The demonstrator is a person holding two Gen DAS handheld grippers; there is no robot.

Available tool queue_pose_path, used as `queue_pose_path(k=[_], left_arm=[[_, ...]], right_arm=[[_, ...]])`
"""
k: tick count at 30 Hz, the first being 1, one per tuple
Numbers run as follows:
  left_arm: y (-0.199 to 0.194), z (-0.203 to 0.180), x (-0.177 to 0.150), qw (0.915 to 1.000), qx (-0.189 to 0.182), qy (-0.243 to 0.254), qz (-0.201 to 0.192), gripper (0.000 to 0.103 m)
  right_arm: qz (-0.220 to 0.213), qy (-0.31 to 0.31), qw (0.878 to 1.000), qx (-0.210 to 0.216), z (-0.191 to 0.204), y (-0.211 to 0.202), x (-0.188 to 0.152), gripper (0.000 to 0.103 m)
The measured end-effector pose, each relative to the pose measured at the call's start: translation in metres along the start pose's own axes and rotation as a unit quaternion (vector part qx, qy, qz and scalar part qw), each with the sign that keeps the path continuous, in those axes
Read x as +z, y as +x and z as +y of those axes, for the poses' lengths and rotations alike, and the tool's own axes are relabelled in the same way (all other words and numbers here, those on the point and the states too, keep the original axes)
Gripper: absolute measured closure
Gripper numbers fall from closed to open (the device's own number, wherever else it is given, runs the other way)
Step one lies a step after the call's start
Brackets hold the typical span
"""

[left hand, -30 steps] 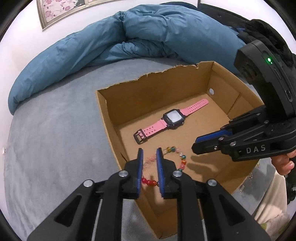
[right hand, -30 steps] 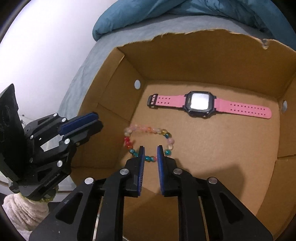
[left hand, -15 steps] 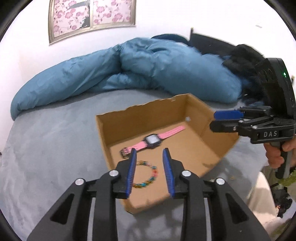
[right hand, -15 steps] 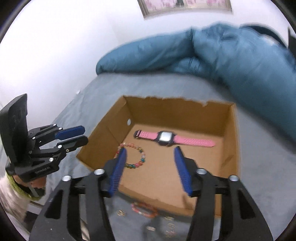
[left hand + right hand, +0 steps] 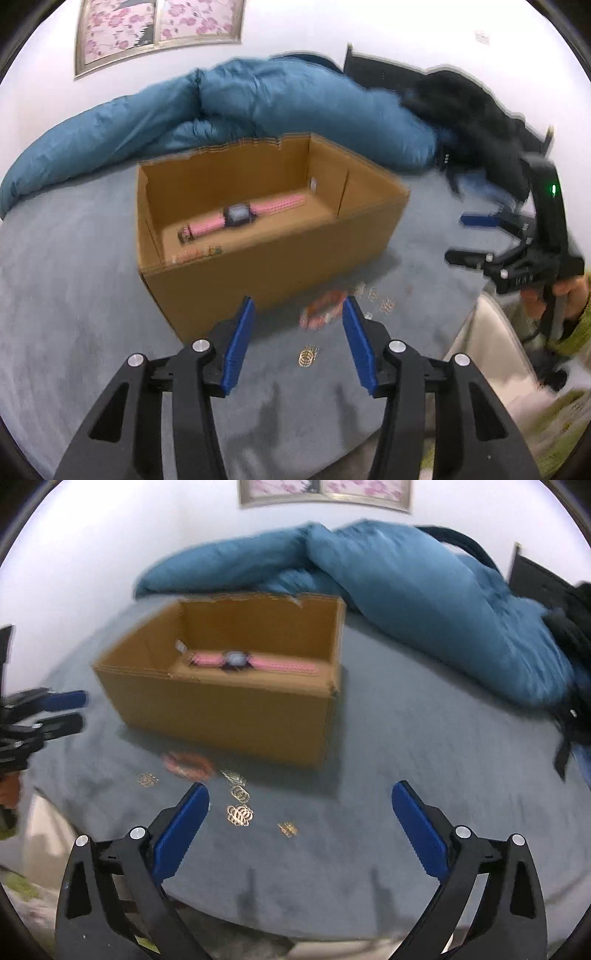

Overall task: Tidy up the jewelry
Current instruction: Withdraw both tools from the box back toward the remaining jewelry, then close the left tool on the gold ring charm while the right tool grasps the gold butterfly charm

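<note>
An open cardboard box [image 5: 273, 266] [image 5: 221, 716] stands on the grey bed. Inside lies a pink watch [image 5: 240, 216] [image 5: 236, 661], and the beaded bracelet [image 5: 207, 252] just shows over the front wall. A red-orange bracelet [image 5: 321, 310] [image 5: 186, 764] and several gold pieces [image 5: 240, 814] [image 5: 308, 356] lie on the bed in front of the box. My left gripper [image 5: 299, 339] is open and empty, low before the box. My right gripper [image 5: 299, 823] is wide open and empty, above the bed near the gold pieces; it also shows in the left wrist view [image 5: 476, 238].
A blue duvet [image 5: 258, 107] [image 5: 406, 590] is heaped behind the box. Dark clothing [image 5: 472, 122] lies at the far right. The bed's front edge [image 5: 458, 339] runs close under both grippers. A framed picture [image 5: 159, 26] hangs on the wall.
Both grippers have pulled back out of the box and dropped low in front of it, and both have opened wider. The beaded bracelet stays in the box.
</note>
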State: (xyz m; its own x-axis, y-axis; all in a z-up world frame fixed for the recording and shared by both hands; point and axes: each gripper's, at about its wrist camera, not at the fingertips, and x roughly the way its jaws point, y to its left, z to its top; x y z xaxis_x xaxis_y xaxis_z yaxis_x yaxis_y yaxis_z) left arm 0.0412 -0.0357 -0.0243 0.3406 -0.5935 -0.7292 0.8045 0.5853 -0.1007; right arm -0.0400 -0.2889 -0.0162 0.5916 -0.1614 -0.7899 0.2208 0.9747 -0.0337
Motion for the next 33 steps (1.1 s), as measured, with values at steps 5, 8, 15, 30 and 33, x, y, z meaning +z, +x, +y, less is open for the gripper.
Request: queue_pose_path(k=[5,8,15,30,33], left_arm=[[0.033,-0.014,-0.028,0.9992,0.0,0.024,0.031,0.055],[0.05,-0.018,-0.036,0.9985,0.004,0.033,0.043,0.055],[0.072,-0.023,-0.044,0.9967,0.017,0.057,0.056,0.055],[0.086,-0.022,-0.046,0.989,-0.006,0.125,0.079,0.089],[0.087,-0.02,-0.045,0.9887,-0.011,0.126,0.08,0.092]], right_arm=[[0.04,-0.023,0.999,0.002,-0.004,0.049,-0.031,0.008],[0.059,-0.024,0.998,0.017,-0.009,0.074,-0.038,0.008],[0.073,-0.023,0.994,0.074,-0.026,0.094,-0.047,0.008],[0.072,-0.021,0.992,0.104,-0.037,0.088,-0.059,0.008],[0.069,-0.024,0.993,0.097,-0.037,0.08,-0.063,0.008]])
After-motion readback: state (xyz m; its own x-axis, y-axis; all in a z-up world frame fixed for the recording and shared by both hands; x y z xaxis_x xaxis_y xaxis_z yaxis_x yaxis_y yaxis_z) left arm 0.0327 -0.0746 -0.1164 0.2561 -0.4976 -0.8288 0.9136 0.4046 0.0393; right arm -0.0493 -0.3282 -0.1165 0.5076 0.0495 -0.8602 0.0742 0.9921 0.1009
